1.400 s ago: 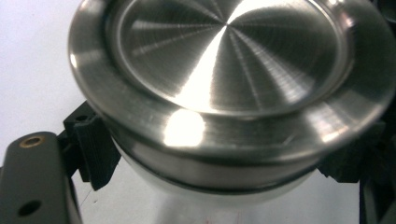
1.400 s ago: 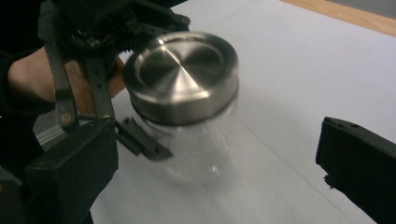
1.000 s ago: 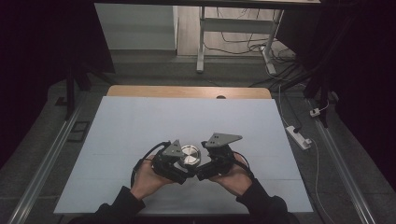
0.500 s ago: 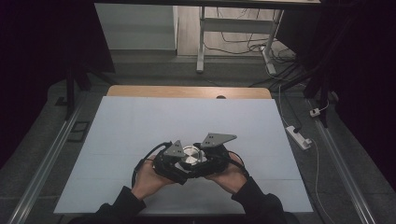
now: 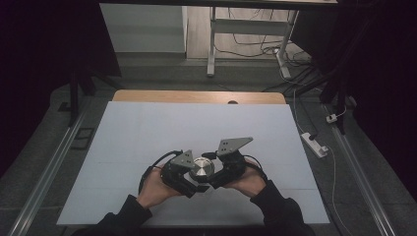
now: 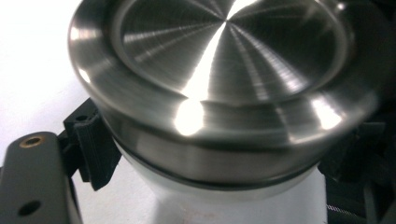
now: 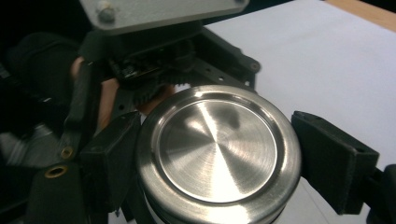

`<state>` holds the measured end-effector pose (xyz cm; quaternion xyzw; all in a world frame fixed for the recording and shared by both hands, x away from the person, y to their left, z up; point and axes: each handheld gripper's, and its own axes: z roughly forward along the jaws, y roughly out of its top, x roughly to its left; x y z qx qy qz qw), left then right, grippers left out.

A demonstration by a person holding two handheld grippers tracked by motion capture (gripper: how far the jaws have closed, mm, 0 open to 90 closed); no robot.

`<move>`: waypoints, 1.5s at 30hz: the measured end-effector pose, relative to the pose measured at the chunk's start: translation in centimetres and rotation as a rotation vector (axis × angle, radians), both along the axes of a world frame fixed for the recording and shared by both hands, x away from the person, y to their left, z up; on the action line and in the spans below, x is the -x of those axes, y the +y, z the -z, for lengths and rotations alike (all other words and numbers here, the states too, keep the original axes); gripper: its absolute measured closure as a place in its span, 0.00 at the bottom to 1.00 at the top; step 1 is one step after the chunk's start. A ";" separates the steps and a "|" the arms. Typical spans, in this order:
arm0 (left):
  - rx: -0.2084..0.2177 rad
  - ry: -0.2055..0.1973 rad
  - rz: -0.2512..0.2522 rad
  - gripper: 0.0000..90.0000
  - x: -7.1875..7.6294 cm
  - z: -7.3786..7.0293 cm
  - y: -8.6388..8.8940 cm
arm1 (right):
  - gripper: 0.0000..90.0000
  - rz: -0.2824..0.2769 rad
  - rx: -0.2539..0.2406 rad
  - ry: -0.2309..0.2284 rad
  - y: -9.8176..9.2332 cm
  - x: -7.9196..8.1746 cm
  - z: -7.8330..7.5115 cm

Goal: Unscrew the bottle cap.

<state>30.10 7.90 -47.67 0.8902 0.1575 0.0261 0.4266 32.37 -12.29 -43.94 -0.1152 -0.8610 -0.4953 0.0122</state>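
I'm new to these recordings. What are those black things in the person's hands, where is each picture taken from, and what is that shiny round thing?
No robot here: a person holds a hand-held gripper in each hand, the left gripper and the right gripper. One picture looks down from above on the table; the other two come from cameras riding on each gripper. Between them is a white container with a brushed metal lid, seen close up in the left gripper view. The right gripper's jaws sit on either side of the lid. The left gripper's jaws flank the white body below. Whether either squeezes tightly is hard to tell.

Brushed glossy metal lid [image 7: 218, 151] — matt white table [image 5: 147, 128]
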 end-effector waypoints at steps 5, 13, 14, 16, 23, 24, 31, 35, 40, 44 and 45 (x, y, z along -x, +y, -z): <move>0.013 0.004 0.067 0.17 0.2 0.0 -0.2 | 0.20 -0.118 -0.018 0.022 -0.6 -0.5 0.0; -0.001 -0.002 -0.006 0.17 0.0 -0.1 0.0 | 0.02 0.058 0.015 0.033 -0.3 0.7 -1.1; 0.003 0.003 -0.026 0.17 0.0 0.0 0.0 | 0.02 0.093 0.018 0.033 -0.2 0.8 -1.1; -0.006 -0.004 -0.072 0.17 0.1 0.0 0.0 | 0.04 0.167 0.038 0.025 0.1 1.1 -1.1; -0.007 -0.011 -0.127 0.17 0.1 -0.1 0.0 | 0.12 0.248 0.072 -0.034 0.9 1.7 -0.3; -0.009 -0.012 -0.129 0.17 0.1 -0.1 0.0 | 0.16 0.250 0.066 -0.041 0.9 1.7 -0.3; 0.003 -0.003 -0.069 0.17 0.1 -0.1 0.1 | 0.21 0.160 0.045 0.002 0.3 1.2 -0.5; 0.025 0.006 0.004 0.17 0.2 -0.1 0.1 | 0.21 0.068 0.038 0.011 -0.2 0.8 -0.6; 0.034 0.005 0.099 0.17 0.6 -0.2 -0.2 | 0.21 -0.118 -0.005 0.024 -1.3 0.1 -0.4; 0.035 0.000 0.099 0.17 0.7 -0.2 -0.4 | 0.21 -0.155 -0.008 0.006 -1.6 0.2 -0.4; 0.036 -0.002 0.093 0.17 0.7 -0.2 -0.4 | 0.19 -0.129 -0.011 -0.009 -1.8 0.4 -0.7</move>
